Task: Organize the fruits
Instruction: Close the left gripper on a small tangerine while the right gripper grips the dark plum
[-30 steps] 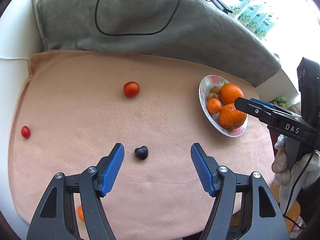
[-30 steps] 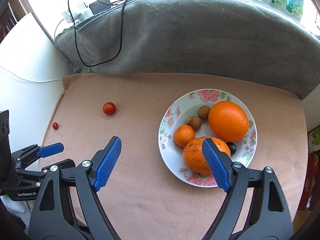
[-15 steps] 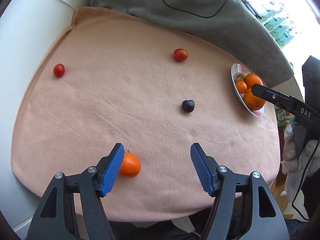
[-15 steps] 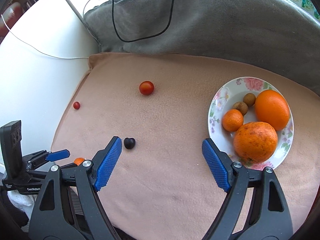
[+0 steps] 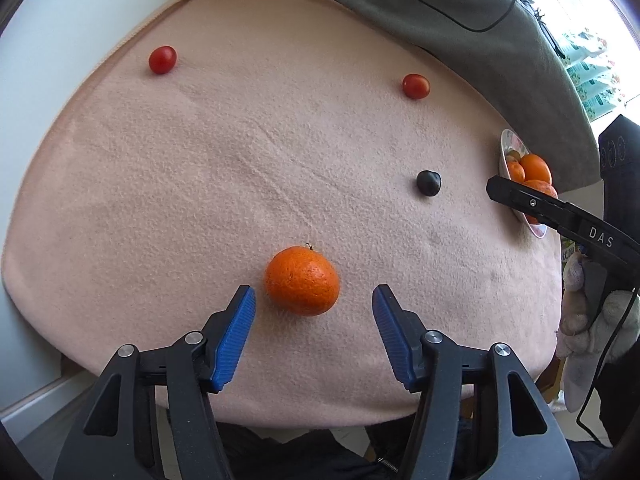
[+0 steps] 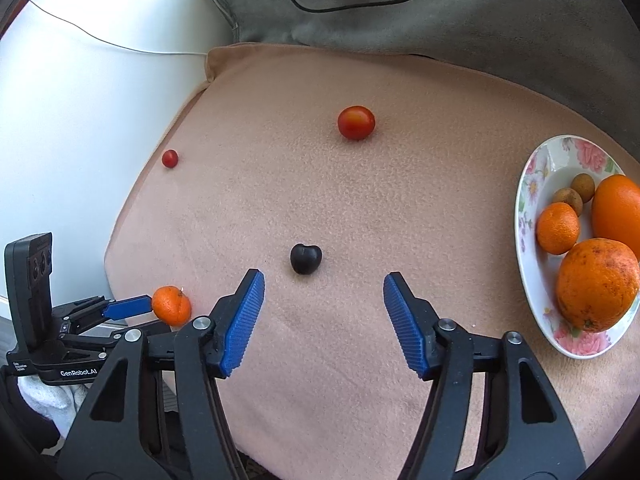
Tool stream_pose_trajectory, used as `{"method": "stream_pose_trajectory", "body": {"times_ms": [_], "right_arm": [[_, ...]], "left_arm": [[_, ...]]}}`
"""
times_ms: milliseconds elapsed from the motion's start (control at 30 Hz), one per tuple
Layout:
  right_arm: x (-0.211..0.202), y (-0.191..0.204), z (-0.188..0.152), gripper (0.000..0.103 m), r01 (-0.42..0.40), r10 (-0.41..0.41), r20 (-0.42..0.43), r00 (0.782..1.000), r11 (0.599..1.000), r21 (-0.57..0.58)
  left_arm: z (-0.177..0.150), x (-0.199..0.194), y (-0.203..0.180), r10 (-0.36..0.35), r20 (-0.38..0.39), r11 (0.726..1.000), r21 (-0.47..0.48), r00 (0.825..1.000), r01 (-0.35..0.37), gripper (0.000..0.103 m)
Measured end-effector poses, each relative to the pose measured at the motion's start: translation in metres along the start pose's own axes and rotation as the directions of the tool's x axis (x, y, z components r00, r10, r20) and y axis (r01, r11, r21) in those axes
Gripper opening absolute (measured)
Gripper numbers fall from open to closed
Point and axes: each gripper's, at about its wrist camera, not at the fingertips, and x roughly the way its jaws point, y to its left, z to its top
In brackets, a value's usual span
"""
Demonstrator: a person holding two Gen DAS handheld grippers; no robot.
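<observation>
Fruits lie scattered on a pink fleece cloth (image 5: 200,184). From the left wrist view, a small mandarin (image 5: 302,280) sits just ahead of the left claw (image 5: 313,307), roughly between its blue pads but nearer the left one; the jaws are closing and neither pad touches the fruit. Farther off on the cloth are a small red tomato (image 5: 162,59) near the far left edge, a second red tomato (image 5: 416,86) toward the far right, and a dark cherry (image 5: 429,183). At the right edge a floral plate (image 5: 512,144) holding oranges is partly hidden behind one finger of the right claw (image 5: 520,196), gripped by a gloved hand (image 5: 592,320). A grey blanket (image 5: 460,12) with a black cable on it lies beyond the cloth. From the right wrist view, the right claw (image 6: 324,300) hangs over the cloth with its jaws closing and nothing between the pads; the cherry (image 6: 305,258) lies just ahead of them, nearer the left pad. The larger tomato (image 6: 356,122) is farther on, the small tomato (image 6: 170,158) near the cloth's left edge. The plate (image 6: 532,176) at the right carries two big oranges (image 6: 596,284), a mandarin and two small brown fruits. At lower left the left claw (image 6: 160,312) flanks the mandarin (image 6: 172,306).
</observation>
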Motion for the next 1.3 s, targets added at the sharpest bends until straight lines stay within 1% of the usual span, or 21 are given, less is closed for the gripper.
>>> {"method": "stream_pose_trajectory", "body": {"times_ms": [67,133,200,400,533,567,600,667,833,900,967,1067,1300], "right_arm": [[0.008,0.004,0.002,0.062,0.000,0.000,-0.013,1.000,1.000,-0.013],[0.017,0.008,0.004,0.058,-0.010,0.010,-0.028,1.000,1.000,-0.022],[0.025,0.011,0.007,0.052,-0.008,0.006,-0.046,0.999,0.999,-0.034],[0.047,0.016,0.011,0.047,0.006,-0.011,-0.087,0.996,0.998,-0.062],[0.055,0.017,0.012,0.045,0.017,-0.024,-0.103,0.994,0.997,-0.070],[0.057,0.017,0.012,0.044,0.017,-0.024,-0.104,0.994,0.998,-0.068],[0.058,0.016,0.012,0.041,0.014,-0.021,-0.106,0.994,0.998,-0.065],[0.059,0.015,0.012,0.039,0.014,-0.021,-0.107,0.994,0.998,-0.063],[0.063,0.017,0.014,0.037,0.018,-0.025,-0.106,0.994,0.998,-0.068],[0.063,0.017,0.015,0.032,0.016,-0.023,-0.107,0.994,0.997,-0.069],[0.064,0.017,0.016,0.031,0.021,-0.029,-0.110,0.993,0.997,-0.076],[0.067,0.018,0.017,0.025,0.024,-0.034,-0.112,0.993,0.996,-0.085],[0.063,0.021,0.015,0.024,0.031,-0.041,-0.097,0.994,0.994,-0.105]], "left_arm": [[0.002,0.003,-0.002,0.004,-0.002,1.000,0.007,1.000,-0.004,0.057],[0.003,0.006,-0.002,0.007,-0.006,1.000,0.016,1.000,-0.007,0.055],[0.003,0.009,-0.002,0.011,-0.011,1.000,0.018,1.000,-0.011,0.053],[0.007,0.013,0.001,0.007,-0.017,1.000,0.009,1.000,-0.007,0.048],[0.008,0.015,0.001,0.008,-0.021,1.000,0.012,1.000,-0.007,0.044],[0.008,0.016,0.002,0.007,-0.023,1.000,0.008,1.000,-0.007,0.042],[0.008,0.017,0.003,0.006,-0.025,1.000,0.004,1.000,-0.006,0.041],[0.009,0.018,0.005,0.006,-0.027,1.000,-0.005,1.000,-0.006,0.040],[0.010,0.018,0.008,-0.006,-0.022,1.000,-0.012,1.000,0.006,0.040],[0.010,0.018,0.007,-0.007,-0.018,1.000,-0.007,1.000,0.007,0.040],[0.009,0.018,0.007,-0.007,-0.015,1.000,-0.002,1.000,0.007,0.039],[0.008,0.016,0.008,-0.010,-0.011,1.000,-0.001,1.000,0.010,0.039],[0.009,0.015,0.009,-0.016,-0.004,1.000,-0.011,1.000,0.016,0.039]]}}
